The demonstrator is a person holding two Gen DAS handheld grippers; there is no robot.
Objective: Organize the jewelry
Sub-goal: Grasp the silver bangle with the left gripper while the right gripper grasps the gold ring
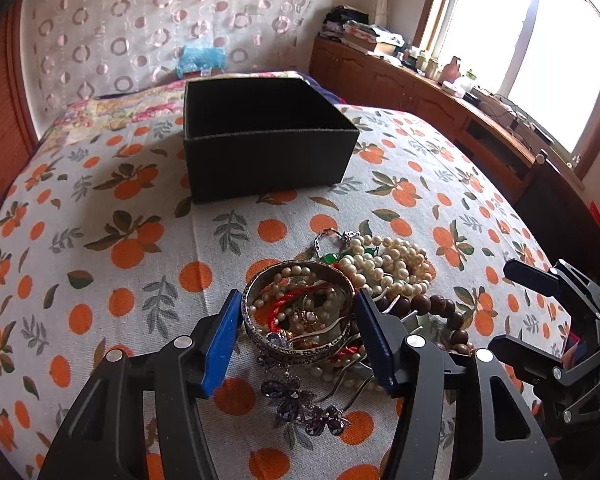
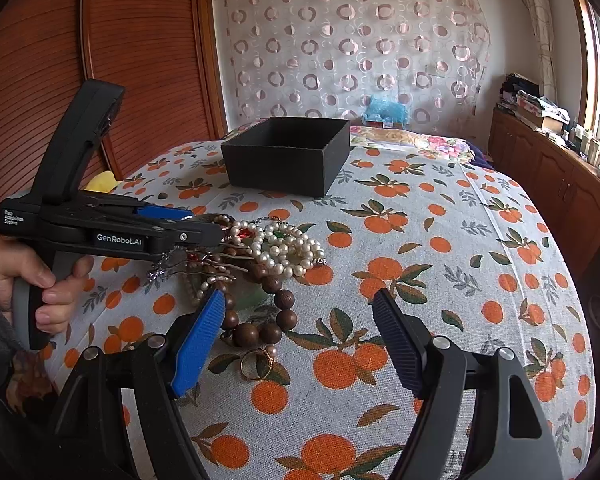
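On the orange-print bedspread, the black box stands open and well beyond the jewelry pile. At the pile's near edge, the left gripper brackets the metal bangle, its pads touching or nearly touching the rim. Squeeze evenly, then lift slowly so tangled pearls and red cord slip free. The right gripper waits spread, empty, near a gold ring.

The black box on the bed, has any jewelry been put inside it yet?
Cannot tell: the black box shows only a dark interior, its floor hidden from both views.
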